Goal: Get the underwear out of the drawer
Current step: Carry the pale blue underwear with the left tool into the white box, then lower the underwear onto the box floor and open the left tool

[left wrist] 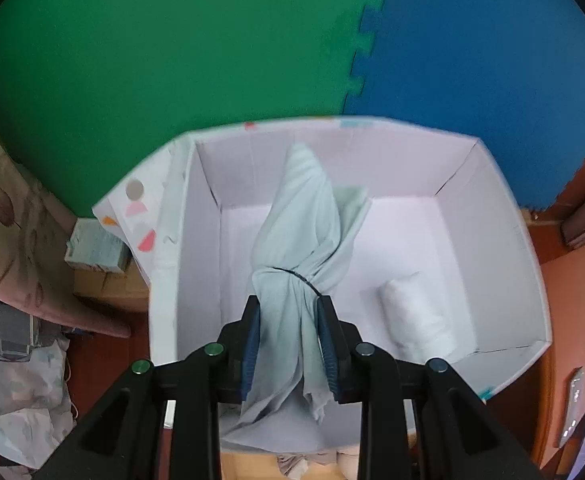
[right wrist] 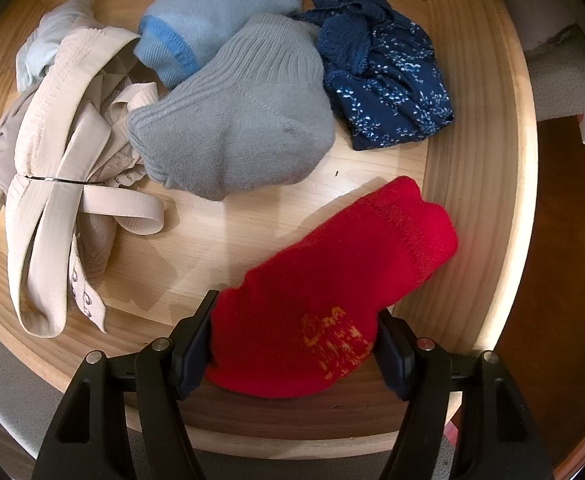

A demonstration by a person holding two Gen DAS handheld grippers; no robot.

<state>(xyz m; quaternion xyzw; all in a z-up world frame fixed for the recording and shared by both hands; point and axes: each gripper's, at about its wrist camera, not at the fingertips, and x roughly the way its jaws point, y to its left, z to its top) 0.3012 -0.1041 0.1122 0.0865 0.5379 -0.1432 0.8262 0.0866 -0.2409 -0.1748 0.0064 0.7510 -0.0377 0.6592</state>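
A pale blue-grey piece of underwear [left wrist: 304,216], bunched and tied with a thin black band, hangs from my left gripper [left wrist: 288,308], which is shut on it above an open white box [left wrist: 504,200]. A white rolled cloth [left wrist: 412,312] lies on the box floor at the right. In the right wrist view my right gripper [right wrist: 298,312] points down into the wooden drawer [right wrist: 472,160], and its pads press both sides of a red sock [right wrist: 352,248]. Navy patterned underwear [right wrist: 384,80] lies at the drawer's far right, and a beige bra [right wrist: 64,160] at the left.
A grey sock [right wrist: 244,128] and a light blue sock [right wrist: 212,12] fill the drawer's middle and back. Green [left wrist: 172,60] and blue [left wrist: 472,60] foam mats lie beyond the box. A pink patterned cloth [left wrist: 16,240] and bedding sit at the left of the box.
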